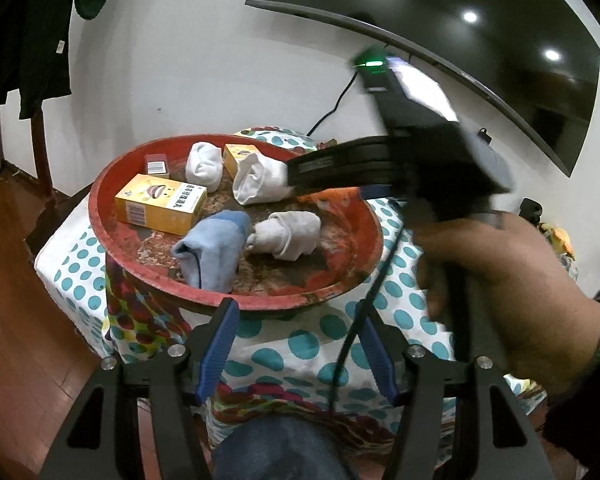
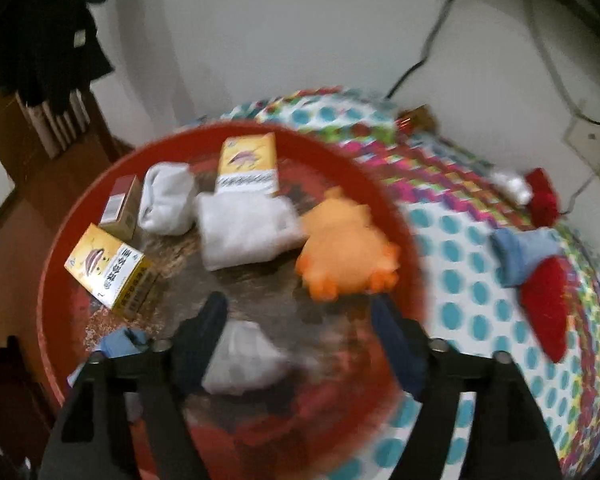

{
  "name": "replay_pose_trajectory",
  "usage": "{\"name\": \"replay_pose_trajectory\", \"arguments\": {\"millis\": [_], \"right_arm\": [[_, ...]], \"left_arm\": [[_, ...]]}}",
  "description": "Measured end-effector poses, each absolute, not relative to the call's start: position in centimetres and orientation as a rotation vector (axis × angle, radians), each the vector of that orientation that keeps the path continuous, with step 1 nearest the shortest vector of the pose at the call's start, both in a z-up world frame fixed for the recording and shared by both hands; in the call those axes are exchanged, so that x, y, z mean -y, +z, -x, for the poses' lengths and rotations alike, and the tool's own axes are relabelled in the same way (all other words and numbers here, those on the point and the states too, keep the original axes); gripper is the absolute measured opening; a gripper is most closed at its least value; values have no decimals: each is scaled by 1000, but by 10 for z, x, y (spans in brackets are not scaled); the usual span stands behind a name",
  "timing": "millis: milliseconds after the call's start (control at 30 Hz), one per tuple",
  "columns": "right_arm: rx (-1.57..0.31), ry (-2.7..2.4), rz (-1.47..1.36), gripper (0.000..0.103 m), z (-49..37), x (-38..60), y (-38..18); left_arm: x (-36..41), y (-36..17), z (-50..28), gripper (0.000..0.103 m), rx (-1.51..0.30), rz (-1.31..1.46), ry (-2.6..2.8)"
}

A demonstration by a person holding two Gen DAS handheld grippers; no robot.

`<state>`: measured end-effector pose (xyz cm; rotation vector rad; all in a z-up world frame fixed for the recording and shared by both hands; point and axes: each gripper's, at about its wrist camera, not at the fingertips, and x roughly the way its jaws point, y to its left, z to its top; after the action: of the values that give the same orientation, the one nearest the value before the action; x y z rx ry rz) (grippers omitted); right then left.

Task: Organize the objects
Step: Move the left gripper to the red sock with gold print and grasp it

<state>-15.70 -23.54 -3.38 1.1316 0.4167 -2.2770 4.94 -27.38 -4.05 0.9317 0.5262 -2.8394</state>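
On the dotted tablecloth (image 1: 300, 348) sits a worn red tray (image 1: 112, 240), and most of the clutter is already inside it. Near its left rim lies a yellow box (image 1: 160, 204), with a small brown carton (image 1: 157, 164) behind it and a second yellow box (image 1: 236, 158) further back. Between these are rolled white socks: one at the back (image 1: 204, 166), a larger one (image 1: 260, 180) touching the second yellow box, and another (image 1: 288, 232) near the middle. A light blue sock (image 1: 212, 248) lies beside that last one, close to the front rim.

The left gripper (image 1: 298, 328) hangs just short of the tray's near edge, jaws spread with nothing between them. The right gripper (image 2: 296, 320), gripped by the person's hand (image 1: 508, 288), reaches over the tray and blocks the far right side from the left camera. Its jaws stand apart, pressing nothing; a white sock (image 2: 244, 360) lies by the left finger, and an orange plush toy (image 2: 348, 252) rests just ahead.

Off the tray, on the cloth to the right, remain a blue sock (image 2: 524, 256) touching a red item (image 2: 548, 300), and a white and red bundle (image 2: 528, 192) near the wall.
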Motion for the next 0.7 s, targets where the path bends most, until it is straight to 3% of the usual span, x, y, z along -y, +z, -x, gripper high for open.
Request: {"name": "replay_pose_trajectory", "arguments": {"millis": [67,167,333,433,500,700], "right_arm": [[-388,-2333,-1072,93,158,208,-23],[-320,-2448,-1029,101,172,158,-17],[-230,-2638,-1139,101,216,75,-39],[-182,-2758,-1177,101,235,25,-51],[-117,-2806,-1208,101,243,-10,-59],[-23,-2902,-1219,101,252,-87,-69]], "left_arm": [[270,-40,-49,66,-508,-928,-2850],[261,-38,-49,67,-474,-920,-2885],[239,-21,-59,67,-441,-792,-3052],[232,-5,-72,69,-546,-653,-3235],[228,4,-77,82,-593,-572,-3315],[192,5,-32,83,-271,-639,-3240]]}}
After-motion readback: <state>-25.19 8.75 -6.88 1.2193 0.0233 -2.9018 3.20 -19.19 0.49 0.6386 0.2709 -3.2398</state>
